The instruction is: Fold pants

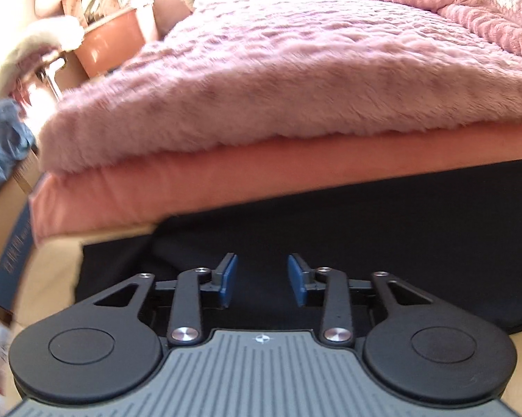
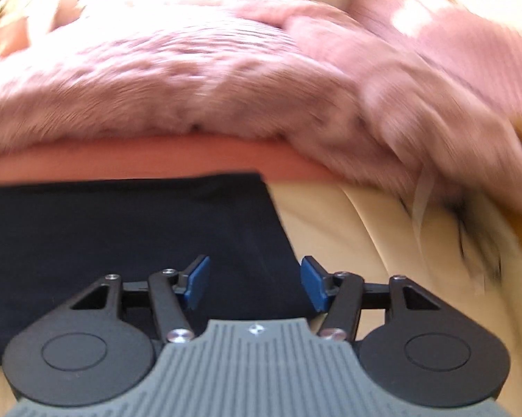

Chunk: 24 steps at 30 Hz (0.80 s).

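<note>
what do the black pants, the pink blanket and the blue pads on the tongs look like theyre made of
Pants: smooth matte black fabric, probably a fine knit; it lies flat, no sheen or visible weave.
Pink blanket: plush faux fur, by its long fuzzy pile.
Blue pads on the open left tongs: look like rubber or soft plastic, matte and even; hard to tell which.
</note>
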Each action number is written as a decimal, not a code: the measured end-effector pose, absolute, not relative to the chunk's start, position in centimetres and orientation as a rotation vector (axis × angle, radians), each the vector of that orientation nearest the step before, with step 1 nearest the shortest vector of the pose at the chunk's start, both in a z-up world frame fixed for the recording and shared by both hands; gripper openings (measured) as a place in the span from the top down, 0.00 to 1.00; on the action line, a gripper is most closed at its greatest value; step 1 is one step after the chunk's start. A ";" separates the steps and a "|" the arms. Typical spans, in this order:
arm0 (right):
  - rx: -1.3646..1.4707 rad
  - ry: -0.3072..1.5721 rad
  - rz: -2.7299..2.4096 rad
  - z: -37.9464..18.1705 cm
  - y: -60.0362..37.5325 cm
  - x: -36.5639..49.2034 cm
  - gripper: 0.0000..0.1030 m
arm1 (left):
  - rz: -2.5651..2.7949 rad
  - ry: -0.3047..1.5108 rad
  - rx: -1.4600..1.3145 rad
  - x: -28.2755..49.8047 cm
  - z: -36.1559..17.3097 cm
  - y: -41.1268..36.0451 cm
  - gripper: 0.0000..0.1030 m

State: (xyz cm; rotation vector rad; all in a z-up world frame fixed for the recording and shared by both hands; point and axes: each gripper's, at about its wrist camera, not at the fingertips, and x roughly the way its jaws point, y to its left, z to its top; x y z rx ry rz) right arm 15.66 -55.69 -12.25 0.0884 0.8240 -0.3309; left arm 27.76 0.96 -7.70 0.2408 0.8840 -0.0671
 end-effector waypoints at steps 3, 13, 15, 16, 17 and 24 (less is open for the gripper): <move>0.417 0.779 -0.392 -13.5 -59.2 12.1 0.47 | -0.103 0.899 0.208 27.1 -8.9 0.1 0.73; 1.024 0.575 -0.429 -20.2 -63.9 10.9 0.57 | -0.081 1.000 0.227 27.4 -12.5 -1.0 0.90; 1.036 0.545 -0.439 -20.4 -63.7 11.2 0.71 | -0.079 1.014 0.238 27.5 -12.5 -1.3 0.94; 1.023 0.551 -0.456 -20.4 -63.5 11.2 0.91 | -0.078 1.021 0.242 27.6 -12.5 -1.5 0.98; 1.006 0.556 -0.462 -20.2 -63.5 11.3 0.93 | -0.079 1.028 0.246 27.7 -12.5 -1.6 1.00; 0.917 0.561 -0.548 -18.8 -64.9 7.9 0.96 | -0.165 1.030 0.283 24.9 -12.8 -4.1 1.00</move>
